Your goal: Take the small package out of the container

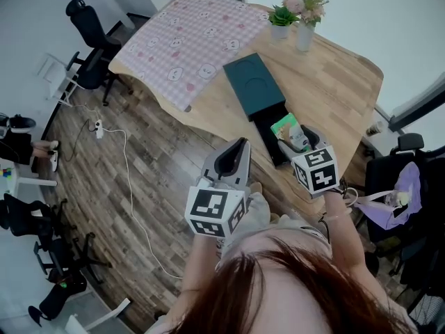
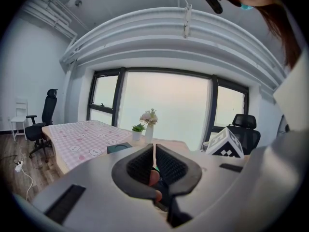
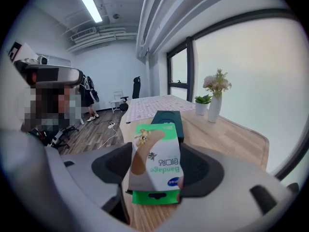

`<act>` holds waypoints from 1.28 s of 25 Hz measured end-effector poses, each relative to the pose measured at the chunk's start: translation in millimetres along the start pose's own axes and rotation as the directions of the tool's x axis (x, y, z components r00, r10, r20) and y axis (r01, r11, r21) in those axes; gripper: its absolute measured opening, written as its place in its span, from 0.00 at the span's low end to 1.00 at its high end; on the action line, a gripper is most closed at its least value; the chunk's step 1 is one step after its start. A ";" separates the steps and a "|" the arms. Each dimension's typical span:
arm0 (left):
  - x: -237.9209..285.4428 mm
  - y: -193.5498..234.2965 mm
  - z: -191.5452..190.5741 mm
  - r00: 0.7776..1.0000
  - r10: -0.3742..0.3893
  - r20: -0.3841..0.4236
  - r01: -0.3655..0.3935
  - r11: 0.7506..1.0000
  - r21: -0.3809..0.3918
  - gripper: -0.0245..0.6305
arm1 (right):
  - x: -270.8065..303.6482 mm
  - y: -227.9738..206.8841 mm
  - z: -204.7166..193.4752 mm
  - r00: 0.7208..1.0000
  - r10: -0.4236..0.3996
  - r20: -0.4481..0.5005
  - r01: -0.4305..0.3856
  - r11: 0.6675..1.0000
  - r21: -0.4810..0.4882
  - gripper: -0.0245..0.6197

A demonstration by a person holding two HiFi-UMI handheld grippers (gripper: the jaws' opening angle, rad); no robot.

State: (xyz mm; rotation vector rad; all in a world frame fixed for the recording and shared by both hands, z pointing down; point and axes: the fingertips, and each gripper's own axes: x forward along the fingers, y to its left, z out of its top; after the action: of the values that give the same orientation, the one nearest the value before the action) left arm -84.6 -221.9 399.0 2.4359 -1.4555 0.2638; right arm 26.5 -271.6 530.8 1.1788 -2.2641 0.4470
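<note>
A small green-and-white bandage package (image 3: 155,162) stands between the jaws of my right gripper (image 3: 157,170), which is shut on it; in the head view the package (image 1: 286,126) shows just beyond that gripper (image 1: 300,145). Behind it lies the dark green container (image 1: 256,88), a long box with its black drawer (image 1: 270,135) pulled out toward me; it also shows past the package in the right gripper view (image 3: 166,120). My left gripper (image 1: 232,160) hangs off the table's near edge, shut with nothing in it, its jaws (image 2: 154,164) pressed together.
The wooden table (image 1: 334,82) carries a pink checked cloth (image 1: 188,37) at the far left and a small plant (image 1: 281,19) and flower vase (image 1: 306,21) at the back. Office chairs (image 1: 90,33) and a floor cable (image 1: 125,179) lie left; a chair with purple fabric (image 1: 400,193) stands right.
</note>
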 end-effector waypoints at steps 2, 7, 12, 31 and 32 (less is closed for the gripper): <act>-4.3 -6.6 2.4 1.000 0.003 0.007 -0.003 1.000 0.009 0.07 | -9.0 1.3 1.7 1.000 0.002 0.020 -0.002 1.000 -0.001 0.52; -13.7 -19.7 9.4 1.000 0.015 0.028 -0.015 1.000 0.027 0.07 | -27.8 1.9 7.3 0.998 0.003 0.068 -0.003 1.000 -0.003 0.52; -21.6 -30.1 12.7 0.999 0.027 0.043 -0.029 0.999 0.037 0.07 | -45.2 4.3 14.2 0.992 0.004 0.124 -0.004 1.000 0.000 0.52; -60.7 -66.4 18.1 0.993 0.071 0.089 -0.078 0.994 0.079 0.07 | -127.8 20.1 43.2 0.923 0.009 0.384 -0.010 1.000 0.000 0.51; -62.4 -69.5 17.8 0.993 0.073 0.091 -0.081 0.994 0.080 0.07 | -132.3 20.1 43.1 0.920 0.010 0.392 -0.011 1.000 0.001 0.51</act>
State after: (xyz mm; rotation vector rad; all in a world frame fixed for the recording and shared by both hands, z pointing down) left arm -52.6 -145.2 352.8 2.4890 -1.6089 0.2411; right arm 58.6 -197.1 416.0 1.3566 -2.6081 0.2302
